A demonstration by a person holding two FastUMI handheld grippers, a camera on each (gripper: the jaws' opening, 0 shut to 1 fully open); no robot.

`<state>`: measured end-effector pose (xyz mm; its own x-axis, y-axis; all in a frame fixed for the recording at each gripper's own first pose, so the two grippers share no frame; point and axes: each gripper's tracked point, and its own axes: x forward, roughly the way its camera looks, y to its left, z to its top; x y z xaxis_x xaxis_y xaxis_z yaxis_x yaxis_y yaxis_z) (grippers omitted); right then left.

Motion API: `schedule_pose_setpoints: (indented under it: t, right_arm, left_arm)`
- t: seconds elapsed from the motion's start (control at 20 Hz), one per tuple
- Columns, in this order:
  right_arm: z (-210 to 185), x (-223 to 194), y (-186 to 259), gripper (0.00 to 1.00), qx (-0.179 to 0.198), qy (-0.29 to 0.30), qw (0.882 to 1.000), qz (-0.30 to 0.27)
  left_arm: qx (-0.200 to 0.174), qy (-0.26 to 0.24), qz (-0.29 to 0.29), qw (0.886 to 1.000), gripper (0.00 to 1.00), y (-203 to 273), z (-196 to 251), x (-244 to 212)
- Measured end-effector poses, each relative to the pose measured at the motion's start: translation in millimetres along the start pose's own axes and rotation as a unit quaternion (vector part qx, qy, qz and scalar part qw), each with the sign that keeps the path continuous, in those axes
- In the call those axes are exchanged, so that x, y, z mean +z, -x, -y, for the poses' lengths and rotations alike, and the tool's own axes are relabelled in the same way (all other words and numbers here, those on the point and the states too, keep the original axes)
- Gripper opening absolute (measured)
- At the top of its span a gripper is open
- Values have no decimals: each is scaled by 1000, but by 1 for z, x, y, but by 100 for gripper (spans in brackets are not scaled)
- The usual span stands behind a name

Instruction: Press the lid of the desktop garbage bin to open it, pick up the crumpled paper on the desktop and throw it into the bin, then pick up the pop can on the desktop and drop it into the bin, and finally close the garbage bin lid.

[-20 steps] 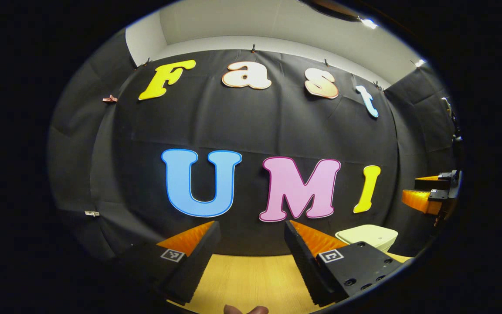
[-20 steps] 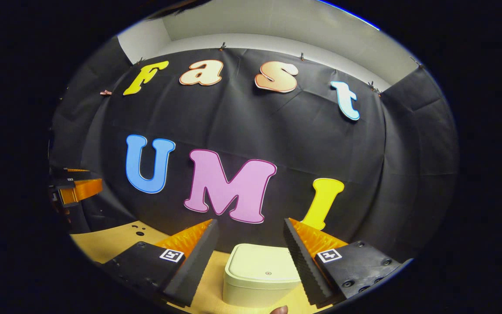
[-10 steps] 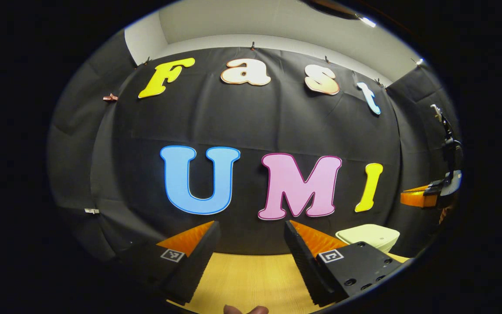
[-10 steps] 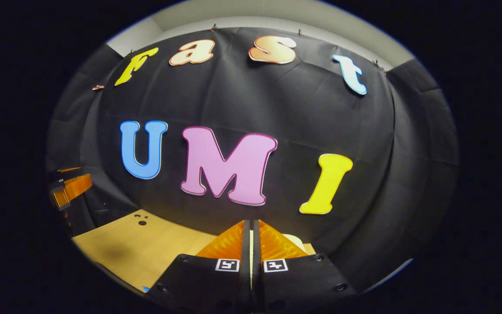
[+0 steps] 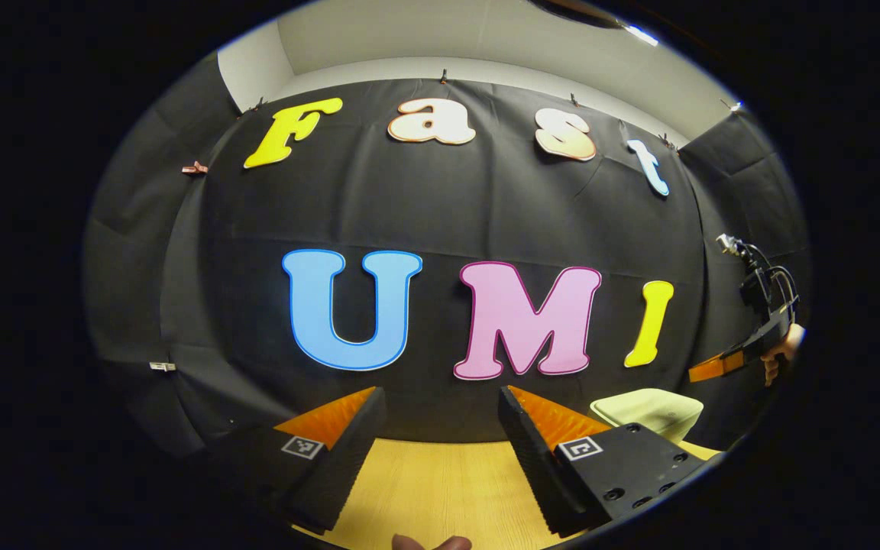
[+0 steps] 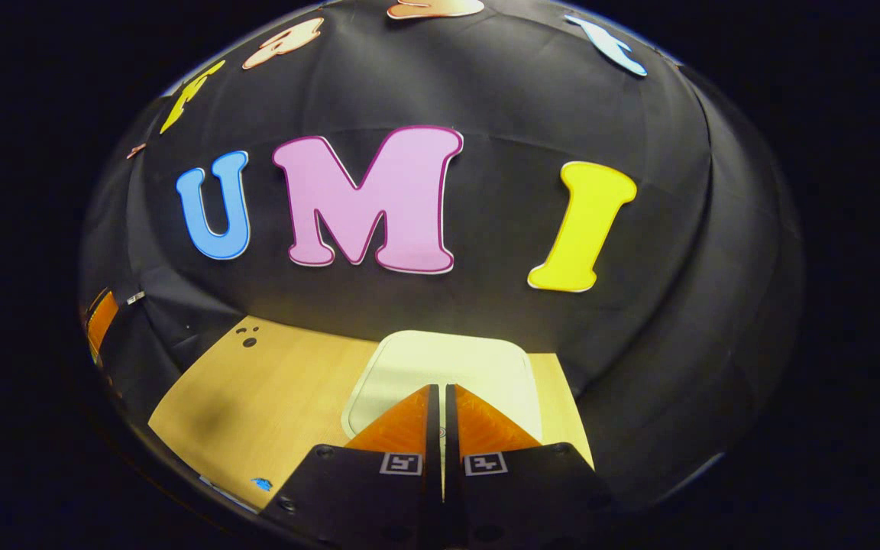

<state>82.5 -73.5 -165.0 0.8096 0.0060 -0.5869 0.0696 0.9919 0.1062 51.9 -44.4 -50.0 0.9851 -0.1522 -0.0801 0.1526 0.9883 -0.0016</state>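
Note:
The pale green bin (image 6: 448,363) stands on the wooden table near the back wall with its lid down. In the right gripper view my right gripper (image 6: 440,393) is shut with nothing between its fingers, its tips poised over the lid's near half; contact cannot be judged. In the left gripper view the bin (image 5: 650,411) sits at the lower right, with my right gripper (image 5: 703,370) angled down above it and a hand (image 5: 780,355) behind it. My left gripper (image 5: 440,409) stands open over bare tabletop.
The wooden table (image 6: 257,397) stretches to the left of the bin, with a few small dark holes (image 6: 247,337) near the wall and a small blue mark (image 6: 262,483) at its front edge. The black cloth wall stands close behind the bin.
My right gripper went from open to shut, then tipped down over the bin lid. The left gripper has stayed put.

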Motion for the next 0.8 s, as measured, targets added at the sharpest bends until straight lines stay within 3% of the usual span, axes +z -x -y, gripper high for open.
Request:
schedule_pose_setpoints:
  t: [0.15, 0.5, 0.8]
  right_arm:
    - [-1, -10, -17, 8, 5, -4, 1000, -28]
    - [-2, -39, -37, 5, 15, -1, 996, -85]
    - [2, -53, -47, 5, 15, -1, 994, -105]
  left_arm:
    - [1, -3, -1, 1000, 95, 1, 0, -1]
    - [2, -3, -5, 1000, 96, 6, 4, -3]
    - [8, -4, -7, 1000, 95, 9, 2, -4]
